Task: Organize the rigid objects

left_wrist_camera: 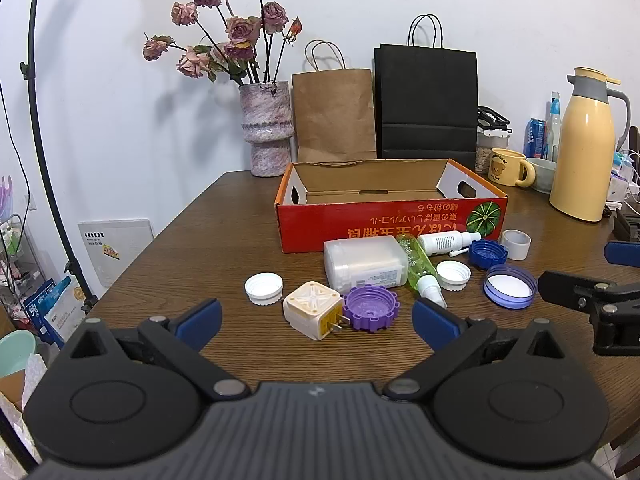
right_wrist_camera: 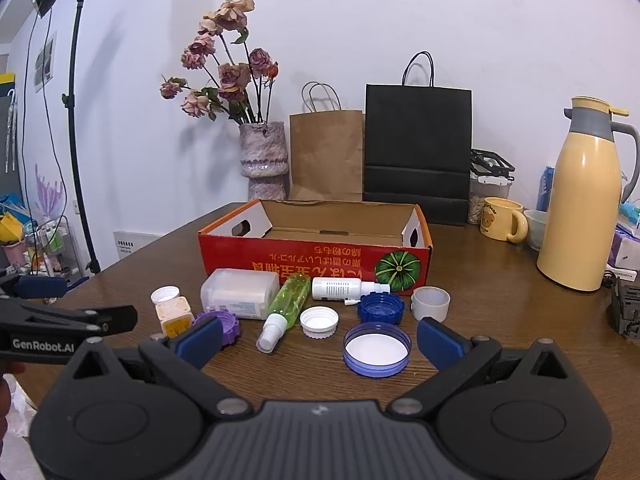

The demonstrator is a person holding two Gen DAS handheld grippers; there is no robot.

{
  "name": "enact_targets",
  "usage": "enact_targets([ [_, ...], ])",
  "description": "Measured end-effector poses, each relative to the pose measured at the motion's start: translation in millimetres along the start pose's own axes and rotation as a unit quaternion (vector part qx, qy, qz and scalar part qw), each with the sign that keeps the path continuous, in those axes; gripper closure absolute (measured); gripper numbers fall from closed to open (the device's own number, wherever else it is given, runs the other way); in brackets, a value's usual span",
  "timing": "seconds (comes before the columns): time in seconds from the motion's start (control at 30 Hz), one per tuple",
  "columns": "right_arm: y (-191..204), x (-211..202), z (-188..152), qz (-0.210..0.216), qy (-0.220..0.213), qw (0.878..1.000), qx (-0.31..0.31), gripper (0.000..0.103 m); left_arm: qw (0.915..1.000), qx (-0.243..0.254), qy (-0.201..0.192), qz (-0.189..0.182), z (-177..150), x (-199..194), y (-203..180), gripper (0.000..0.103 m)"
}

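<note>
Fingers (left_wrist_camera: 434, 322) of both the left gripper (left_wrist_camera: 316, 320) and right gripper (right_wrist_camera: 318, 338) stand wide and empty above the brown wooden bench (left_wrist_camera: 200, 248); caps, bottles and a cream plug cube (left_wrist_camera: 314, 314) lie before the open red cardboard box (right_wrist_camera: 316, 258).

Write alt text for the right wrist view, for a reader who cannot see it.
The open right gripper hovers empty over a wooden table, in front of scattered caps, a green spray bottle, a white bottle and a clear plastic case. Behind them stands an empty red cardboard box. The left gripper enters from the left edge.
</note>
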State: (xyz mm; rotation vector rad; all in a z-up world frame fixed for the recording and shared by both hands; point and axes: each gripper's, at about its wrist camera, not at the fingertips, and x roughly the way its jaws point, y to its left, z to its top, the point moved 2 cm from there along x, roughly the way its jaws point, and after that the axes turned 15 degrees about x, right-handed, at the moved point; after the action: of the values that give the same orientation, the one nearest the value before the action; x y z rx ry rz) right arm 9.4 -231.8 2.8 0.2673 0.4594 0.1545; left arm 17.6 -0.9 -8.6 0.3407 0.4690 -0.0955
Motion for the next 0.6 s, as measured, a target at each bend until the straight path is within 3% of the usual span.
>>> enact_targets([
  [0.6, 3.5, 2.4, -0.4, 0.000, -0.002, 1.000, -0.001, 0.000, 1.0000, 0.000, -0.002, -0.001, 0.8, 0.0, -0.5, 0.000],
])
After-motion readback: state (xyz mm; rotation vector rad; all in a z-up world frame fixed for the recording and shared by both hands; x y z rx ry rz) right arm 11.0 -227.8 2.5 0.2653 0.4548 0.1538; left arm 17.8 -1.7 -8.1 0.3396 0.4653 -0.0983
